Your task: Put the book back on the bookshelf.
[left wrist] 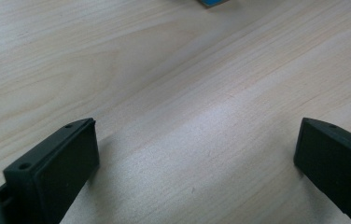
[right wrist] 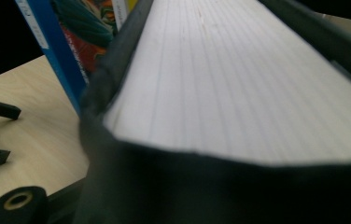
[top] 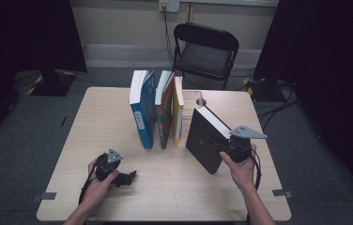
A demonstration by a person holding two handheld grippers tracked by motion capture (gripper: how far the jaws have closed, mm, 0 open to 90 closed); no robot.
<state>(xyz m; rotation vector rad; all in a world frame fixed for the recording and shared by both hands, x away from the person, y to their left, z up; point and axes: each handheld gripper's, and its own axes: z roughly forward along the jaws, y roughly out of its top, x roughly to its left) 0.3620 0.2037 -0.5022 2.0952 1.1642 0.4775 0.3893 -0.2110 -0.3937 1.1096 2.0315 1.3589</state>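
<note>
Right claw (top: 221, 149): we grip the black book (top: 206, 139), tilted; it may topple the 3 upright books (top: 158, 110).
Left claw (top: 128, 177): wide, empty, near desk (top: 174, 187) front edge.

The high view is looking down over the table (top: 165, 187), while both gripper views are sitting close, sharing its wood (left wrist: 173, 93)

The left hand (top: 100, 180) is resting low near the front of the table, holding the left gripper (top: 128, 178) with its jaws spread wide apart and nothing between them. The right hand (top: 239, 165) is gripping the right gripper (top: 217, 143) higher up, its jaws clamping a black book (top: 207, 137) that is standing tilted.
</note>
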